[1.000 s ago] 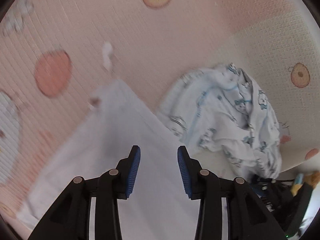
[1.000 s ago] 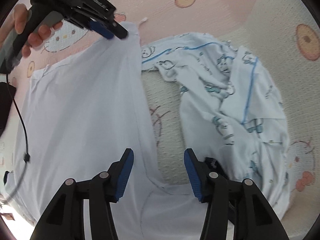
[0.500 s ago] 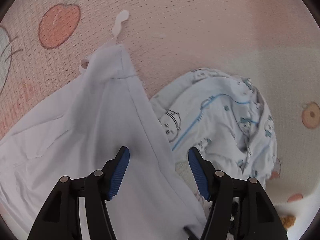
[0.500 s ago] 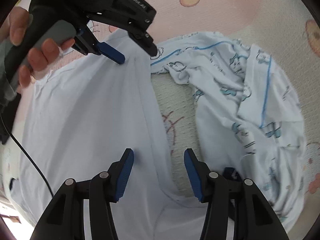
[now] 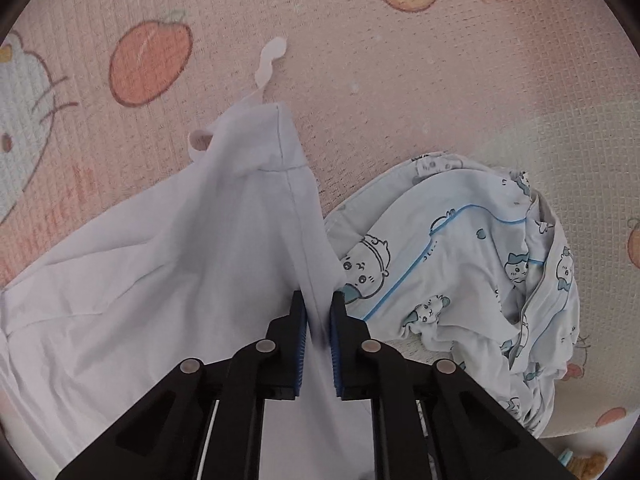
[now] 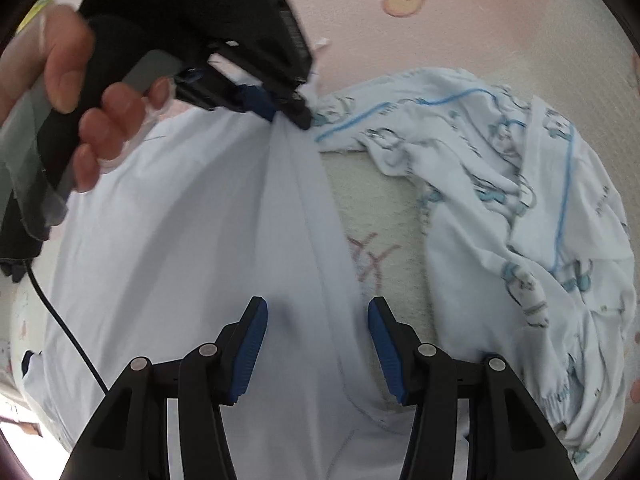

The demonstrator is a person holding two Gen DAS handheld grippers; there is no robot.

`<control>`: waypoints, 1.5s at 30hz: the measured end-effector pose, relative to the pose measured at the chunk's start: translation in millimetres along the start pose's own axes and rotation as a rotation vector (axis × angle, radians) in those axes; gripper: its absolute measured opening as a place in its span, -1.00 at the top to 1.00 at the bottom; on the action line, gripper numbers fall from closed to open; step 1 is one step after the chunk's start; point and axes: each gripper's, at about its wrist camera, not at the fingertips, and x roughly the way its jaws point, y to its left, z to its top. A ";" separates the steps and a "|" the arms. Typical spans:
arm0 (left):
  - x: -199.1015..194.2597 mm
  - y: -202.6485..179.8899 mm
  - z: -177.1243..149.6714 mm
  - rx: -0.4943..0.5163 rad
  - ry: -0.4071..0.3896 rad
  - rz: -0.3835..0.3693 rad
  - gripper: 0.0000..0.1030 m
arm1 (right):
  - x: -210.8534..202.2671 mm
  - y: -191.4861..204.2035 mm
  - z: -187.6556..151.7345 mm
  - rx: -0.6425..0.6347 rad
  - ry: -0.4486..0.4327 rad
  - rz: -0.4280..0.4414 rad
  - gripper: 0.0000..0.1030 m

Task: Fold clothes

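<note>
Pink cartoon play mat (image 5: pixel 360 80) underneath. Left tongs (image 5: pixel 318 312) pinched on white garment (image 5: pixel 180 280) edge; right tongs (image 6: pixel 318 320) wide apart, empty, above garment. Printed pyjamas (image 6: pixel 520 200) beside.

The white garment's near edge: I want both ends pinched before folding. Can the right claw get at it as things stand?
Probably yes. The right claw is open with the white garment edge already lying between its pads, nothing covering it. The left claw is shut on the same edge farther up, well clear.

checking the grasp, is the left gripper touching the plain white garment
Touching: in the left wrist view the left gripper pinches a ridge of the plain white garment between its pads.
</note>
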 end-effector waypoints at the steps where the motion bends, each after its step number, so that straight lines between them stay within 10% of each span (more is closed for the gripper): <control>1: -3.3 -2.2 -0.5 0.000 -0.006 -0.004 0.84 | 1.0 -0.4 1.5 0.003 -0.005 0.018 -0.01; 12: -53.8 -19.7 26.9 0.076 -0.065 -0.040 0.86 | 16.7 -31.8 26.3 0.128 -0.069 0.137 0.02; 17: -43.3 -22.9 36.6 0.061 -0.041 -0.087 0.86 | 15.1 -16.9 21.8 0.053 -0.027 0.059 0.89; 23: -47.0 -8.0 39.2 0.009 -0.015 -0.226 0.75 | 13.2 -5.0 25.1 -0.056 -0.004 -0.088 0.91; 27: -69.7 -14.4 62.7 0.064 0.022 -0.233 -0.07 | 14.1 -7.5 30.1 -0.039 0.001 -0.106 0.91; 38: -50.9 -8.1 50.3 0.036 0.088 -0.134 -0.06 | -14.0 -21.1 30.3 -0.058 -0.003 -0.054 0.86; 45: -44.3 -23.9 49.0 0.094 0.097 -0.063 -0.06 | -30.4 -44.3 15.5 -0.096 0.128 -0.079 0.37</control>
